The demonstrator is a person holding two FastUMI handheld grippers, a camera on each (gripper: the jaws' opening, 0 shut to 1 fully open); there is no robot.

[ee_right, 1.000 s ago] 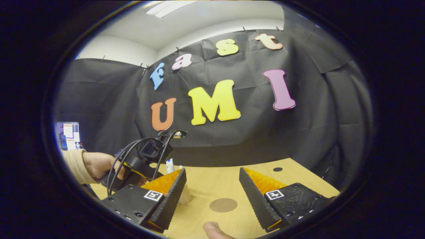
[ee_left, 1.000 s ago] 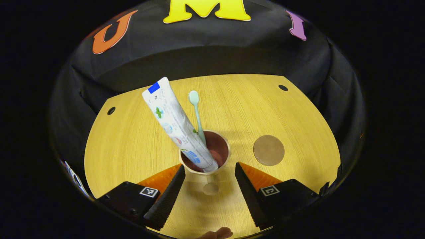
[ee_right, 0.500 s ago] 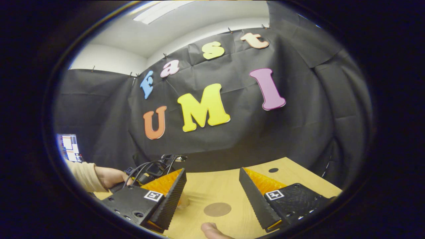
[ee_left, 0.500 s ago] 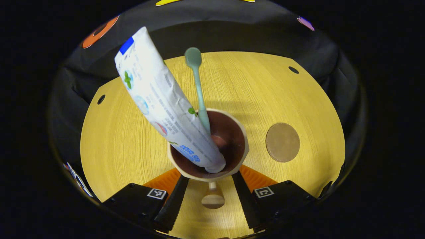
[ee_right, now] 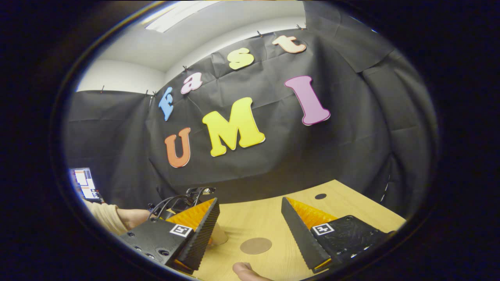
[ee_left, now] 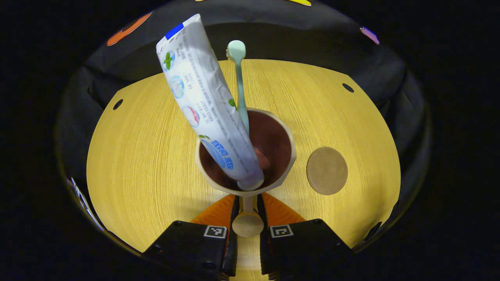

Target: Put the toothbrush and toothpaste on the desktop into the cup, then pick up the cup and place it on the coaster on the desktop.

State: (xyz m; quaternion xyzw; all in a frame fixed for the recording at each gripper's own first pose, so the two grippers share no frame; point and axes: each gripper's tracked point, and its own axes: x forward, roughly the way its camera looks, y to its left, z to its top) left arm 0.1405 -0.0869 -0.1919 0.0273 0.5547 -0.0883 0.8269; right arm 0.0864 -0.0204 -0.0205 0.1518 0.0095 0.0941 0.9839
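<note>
A beige cup (ee_left: 290, 155) with a dark brown inside stands on the wooden table (ee_left: 136, 156). Leaning in it are a white toothpaste tube (ee_left: 203, 97) and a pale green toothbrush (ee_left: 239, 86). My left gripper (ee_left: 247, 210) is shut on the cup's handle (ee_left: 247, 224), a thin stem ending in a round knob. The round brown coaster (ee_left: 327, 170) lies flat to the right of the cup, apart from it. My right gripper (ee_right: 249, 201) hovers open over the table with nothing in it; beyond its fingers I see the coaster (ee_right: 256, 246) and the cup's base (ee_right: 219, 236).
Small dark holes (ee_left: 347, 87) mark the table's far corners. In the right gripper view, a hand in a beige sleeve (ee_right: 131, 216) holds the other gripper at the left, and a thumb (ee_right: 244, 269) shows at the bottom. A lit screen (ee_right: 86, 183) sits far left.
My left gripper moved in on the cup and went from wide open to shut on its handle. The right gripper stayed open and tilted slightly.
</note>
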